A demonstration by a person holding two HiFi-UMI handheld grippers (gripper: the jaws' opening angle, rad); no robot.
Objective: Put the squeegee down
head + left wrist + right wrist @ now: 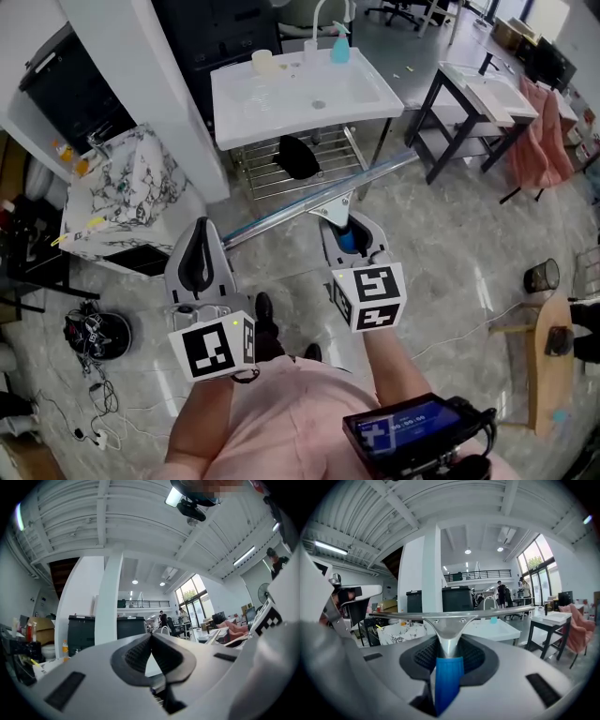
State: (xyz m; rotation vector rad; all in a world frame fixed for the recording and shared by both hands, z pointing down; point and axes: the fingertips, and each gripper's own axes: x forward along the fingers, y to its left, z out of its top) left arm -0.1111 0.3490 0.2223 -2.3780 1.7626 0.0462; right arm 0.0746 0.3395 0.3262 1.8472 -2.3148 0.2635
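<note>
My right gripper (pixel 349 223) (pixel 449 652) is shut on the squeegee's blue handle (pixel 347 239) (pixel 448 677). The squeegee's (pixel 449 620) metal neck rises out of the jaws, and its long silver blade (pixel 319 201) (pixel 450 613) lies crosswise ahead of them, held in the air in front of the white sink table (pixel 234 108). To the left, my left gripper (pixel 199 251) (pixel 151 638) is shut with its black pads pressed together and nothing between them.
A white basin (pixel 298 91) (pixel 494 627) with a teal spray bottle (pixel 340 47) stands ahead, over a wire shelf (pixel 272 169). A marble-patterned stand (pixel 127 192) and a white column (pixel 155 84) are at the left. A black-framed table (pixel 478 94) stands at the right.
</note>
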